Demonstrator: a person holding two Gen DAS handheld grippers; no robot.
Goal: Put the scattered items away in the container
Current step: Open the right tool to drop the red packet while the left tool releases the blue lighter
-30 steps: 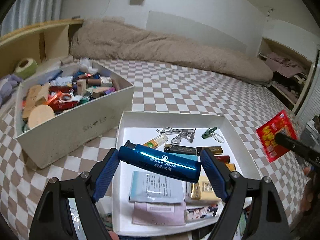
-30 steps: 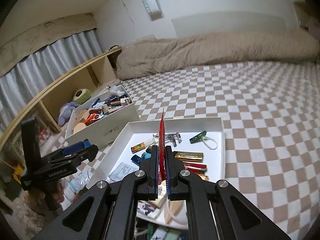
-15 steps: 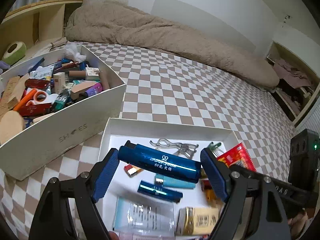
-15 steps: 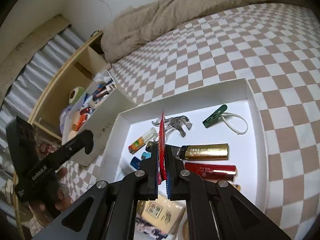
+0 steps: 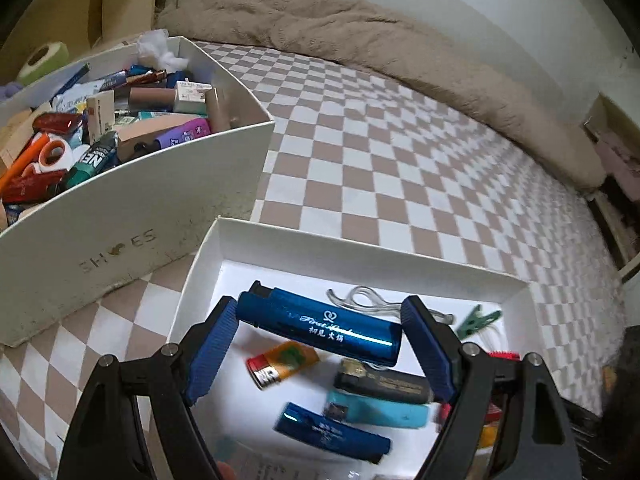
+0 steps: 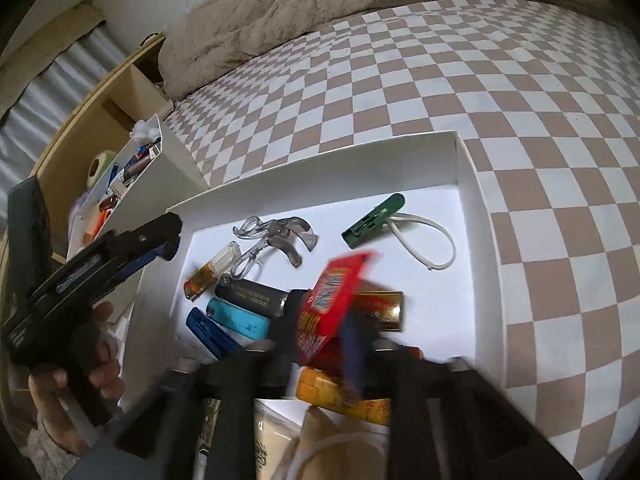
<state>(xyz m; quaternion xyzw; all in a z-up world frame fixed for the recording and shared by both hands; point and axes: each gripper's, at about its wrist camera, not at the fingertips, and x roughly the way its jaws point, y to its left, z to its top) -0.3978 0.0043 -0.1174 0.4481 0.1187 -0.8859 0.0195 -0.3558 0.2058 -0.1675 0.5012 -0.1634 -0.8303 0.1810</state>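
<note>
Over the white tray (image 5: 308, 245), the left hand-held gripper (image 5: 318, 330) clamps a blue lighter (image 5: 320, 327) lengthwise. The right hand-held gripper (image 6: 320, 354) is blurred; whether it grips the red packet (image 6: 334, 300) is unclear.

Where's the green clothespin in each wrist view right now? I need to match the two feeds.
Left wrist: the green clothespin sits at right of centre, near the far right corner of the white tray, just past the left gripper.
Right wrist: the green clothespin lies above centre, in the tray's far right part, beside a white loop.
Shared landmark: the clear eyelash curler, to the clothespin's left in both.
</note>
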